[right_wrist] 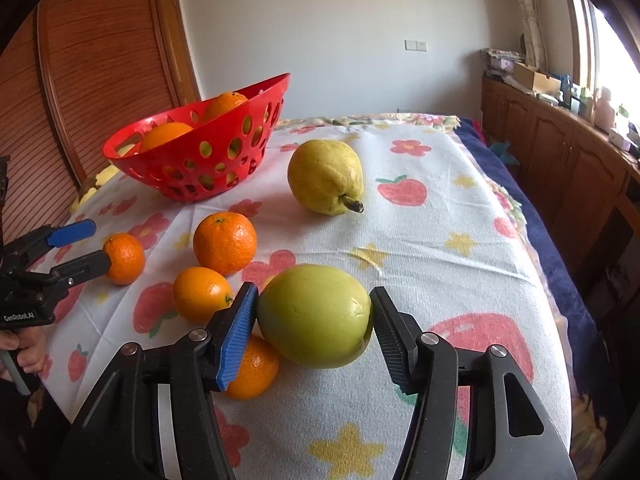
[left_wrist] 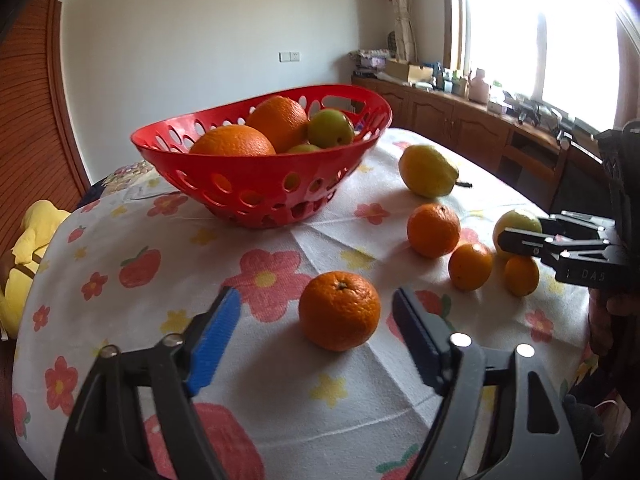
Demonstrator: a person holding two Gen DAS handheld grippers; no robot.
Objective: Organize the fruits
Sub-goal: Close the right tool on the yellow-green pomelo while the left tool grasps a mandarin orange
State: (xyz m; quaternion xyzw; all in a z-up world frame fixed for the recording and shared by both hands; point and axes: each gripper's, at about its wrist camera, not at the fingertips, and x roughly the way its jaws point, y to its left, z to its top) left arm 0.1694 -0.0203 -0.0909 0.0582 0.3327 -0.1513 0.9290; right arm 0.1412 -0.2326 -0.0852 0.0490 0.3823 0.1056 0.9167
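Observation:
A red perforated basket holds oranges and green fruits at the back of the table. My left gripper is open, its fingers on either side of a loose orange on the cloth. My right gripper is closed against a green apple, which rests on the cloth. A yellow pear lies past it. Three more oranges lie between the grippers.
A floral cloth covers the table. A small orange touches my right gripper's left finger. A yellow soft toy sits beyond the left table edge. Wooden cabinets line the window wall on the right.

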